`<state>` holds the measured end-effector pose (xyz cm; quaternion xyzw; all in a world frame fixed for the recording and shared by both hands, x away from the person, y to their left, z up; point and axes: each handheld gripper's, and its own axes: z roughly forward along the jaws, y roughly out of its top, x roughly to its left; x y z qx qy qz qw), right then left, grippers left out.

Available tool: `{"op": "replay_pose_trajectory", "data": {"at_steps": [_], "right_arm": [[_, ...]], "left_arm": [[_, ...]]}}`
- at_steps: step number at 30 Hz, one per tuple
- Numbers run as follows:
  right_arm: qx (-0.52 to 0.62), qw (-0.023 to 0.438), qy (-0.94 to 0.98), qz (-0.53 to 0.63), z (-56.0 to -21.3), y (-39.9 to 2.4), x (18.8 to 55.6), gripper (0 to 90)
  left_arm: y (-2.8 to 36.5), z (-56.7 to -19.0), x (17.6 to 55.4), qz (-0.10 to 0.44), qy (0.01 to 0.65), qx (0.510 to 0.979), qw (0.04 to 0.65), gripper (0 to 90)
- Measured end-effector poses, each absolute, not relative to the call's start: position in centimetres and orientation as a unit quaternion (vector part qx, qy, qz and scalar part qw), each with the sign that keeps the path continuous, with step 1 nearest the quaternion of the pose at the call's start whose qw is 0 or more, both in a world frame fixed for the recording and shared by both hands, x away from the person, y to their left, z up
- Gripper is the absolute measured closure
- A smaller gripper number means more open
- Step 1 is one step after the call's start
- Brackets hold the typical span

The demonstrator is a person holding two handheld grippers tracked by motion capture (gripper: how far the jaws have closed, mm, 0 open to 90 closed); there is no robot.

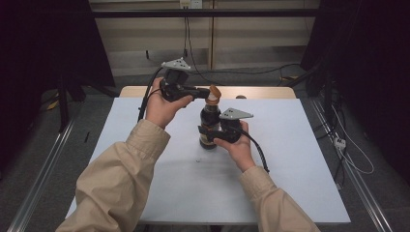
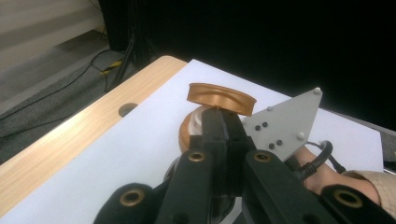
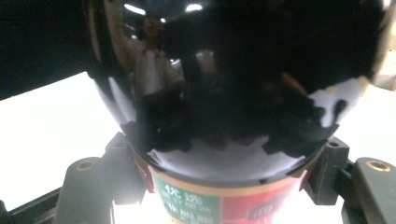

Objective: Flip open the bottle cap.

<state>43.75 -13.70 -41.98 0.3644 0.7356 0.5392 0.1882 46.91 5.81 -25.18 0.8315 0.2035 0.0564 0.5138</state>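
**Grippers at a dark bottle: body clamped, flip cap raised**

Right gripper point(image 1: 209, 134) was seen in the high view at the near side of the scene, held level and clenched around the lower body of a dark bottle point(image 1: 210, 121). In the right gripper view, the black jaws were pressed against both sides of the bottle point(image 3: 233, 93), just above its red and green label point(image 3: 224, 203); the glossy shoulder of the bottle was mirrored with room lights. The bottle was stood upright on a white table point(image 1: 145, 125), near the middle of the far half.

Farther off, the left gripper point(image 1: 207, 91) was held above and to the left of the bottle, with its jaws brought fully together and pointed at the bottle's top. A brown flip cap point(image 1: 214, 91) was shown tilted open on the neck. In the left gripper view, the closed jaw tips were placed just under the raised cap point(image 2: 221, 98); whether the cap was touched could not be told. The grey plate point(image 2: 285, 122) of the right gripper lay beside it.

Beyond the white surface, a wooden table edge point(image 1: 261, 92) was visible, and cables point(image 1: 241, 72) lay on the floor behind.
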Motion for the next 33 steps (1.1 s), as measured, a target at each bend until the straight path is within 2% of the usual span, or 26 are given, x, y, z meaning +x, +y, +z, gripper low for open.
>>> {"op": "replay_pose_trajectory", "data": {"at_steps": [12, 33], "right_arm": [[0.359, 0.197, 0.740, 0.533, -42.0, -13.2, 43.6, 30.0], [0.363, 0.193, 0.738, 0.535, -41.9, -13.3, 43.5, 28.5]], "left_arm": [[4.9, -24.2, 46.8, 0.054, 0.196, 0.826, 0.525, 90.0], [6.0, -24.0, 46.6, 0.054, 0.196, 0.825, 0.528, 89.5]]}}
